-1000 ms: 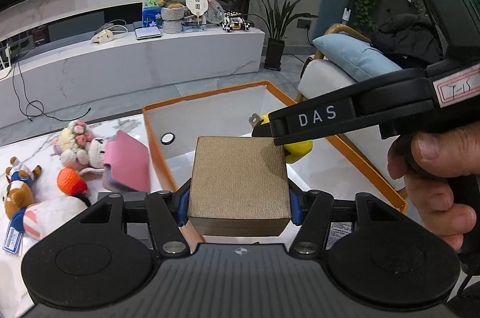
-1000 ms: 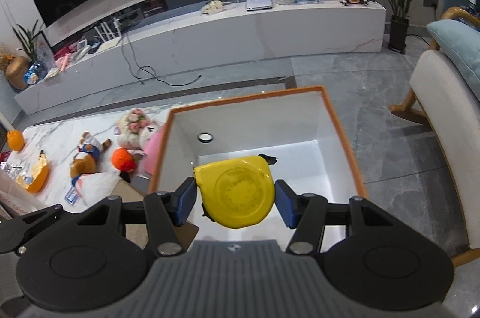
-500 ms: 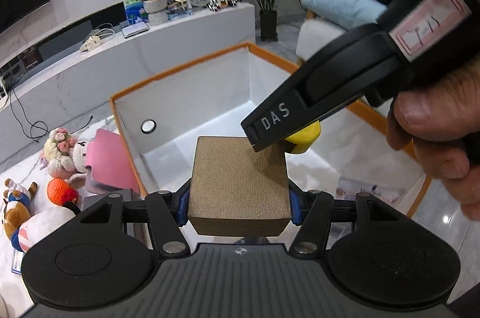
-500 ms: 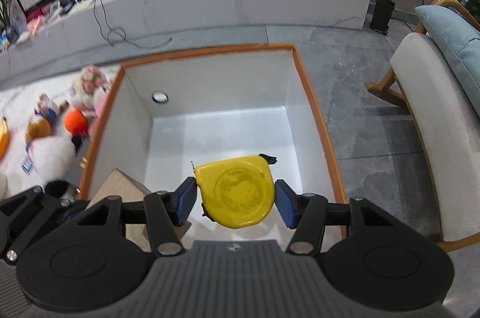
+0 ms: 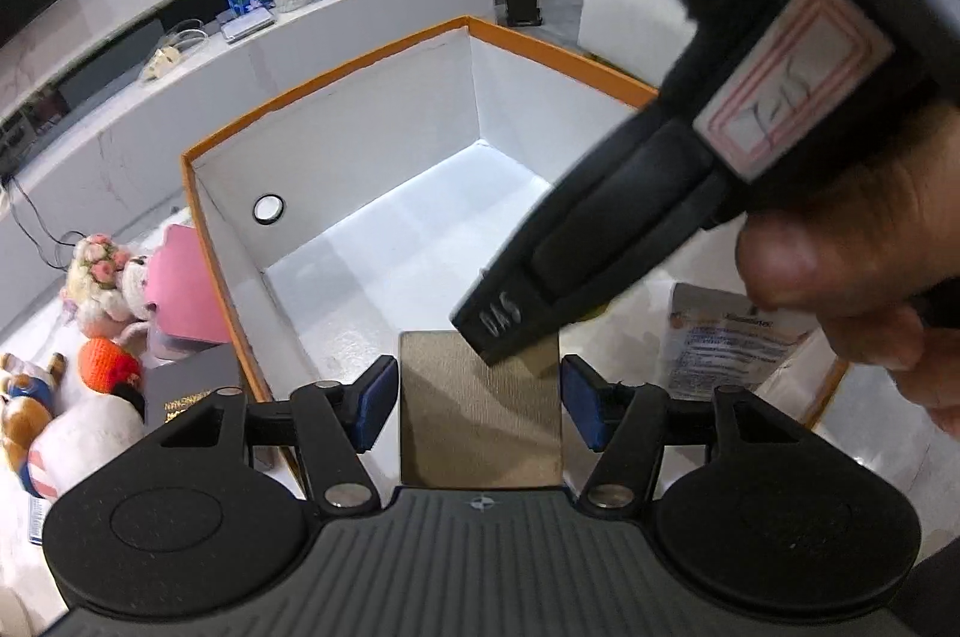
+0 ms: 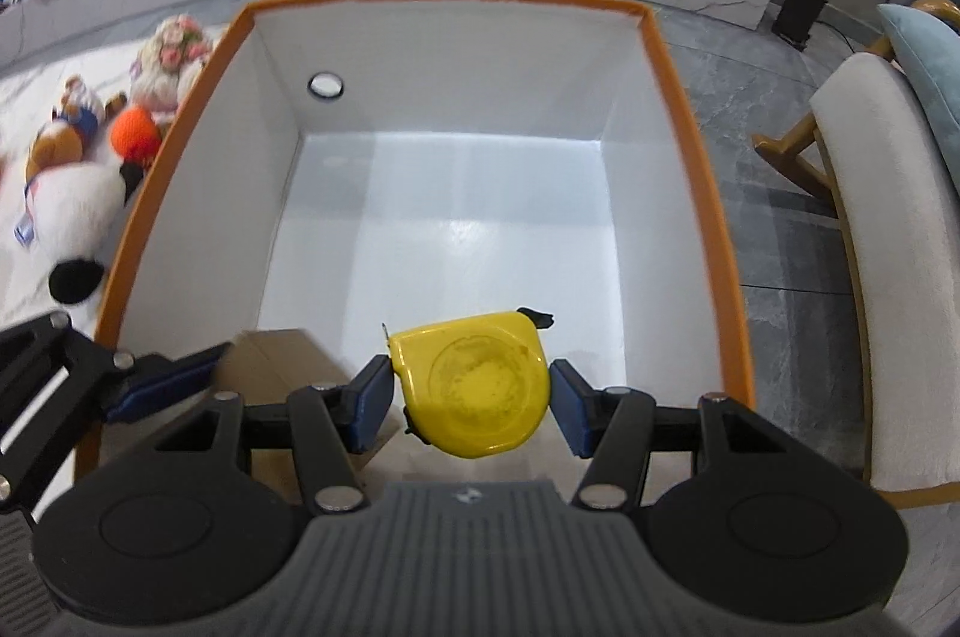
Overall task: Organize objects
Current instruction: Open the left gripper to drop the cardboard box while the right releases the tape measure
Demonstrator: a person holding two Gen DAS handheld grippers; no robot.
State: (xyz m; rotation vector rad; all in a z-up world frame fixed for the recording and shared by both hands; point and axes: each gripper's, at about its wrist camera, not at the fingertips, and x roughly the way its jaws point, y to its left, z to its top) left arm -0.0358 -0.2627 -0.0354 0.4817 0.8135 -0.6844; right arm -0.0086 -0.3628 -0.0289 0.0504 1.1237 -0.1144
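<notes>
Left wrist view: the tan box (image 5: 480, 409) is seen inside the orange-rimmed bin (image 5: 336, 87), low against its near left corner. The left gripper (image 5: 480, 406) is set astride it, its jaws having just been opening; a clear gap shows at each blue pad, so the box is judged released and resting on the bin floor. The right gripper's black finger (image 5: 510, 325) is crossed over the box's far right edge, with the person's hand (image 5: 852, 271) behind it.

In the right wrist view, the yellow tape measure (image 6: 474, 388) is clamped between the right gripper (image 6: 471, 403) pads at a middling width, held low inside the bin, just right of the box; it is judged to be on its way down for placing alongside. Plush toys (image 6: 90, 156) are left outside on the table, far left, presumably awaiting their turn.
</notes>
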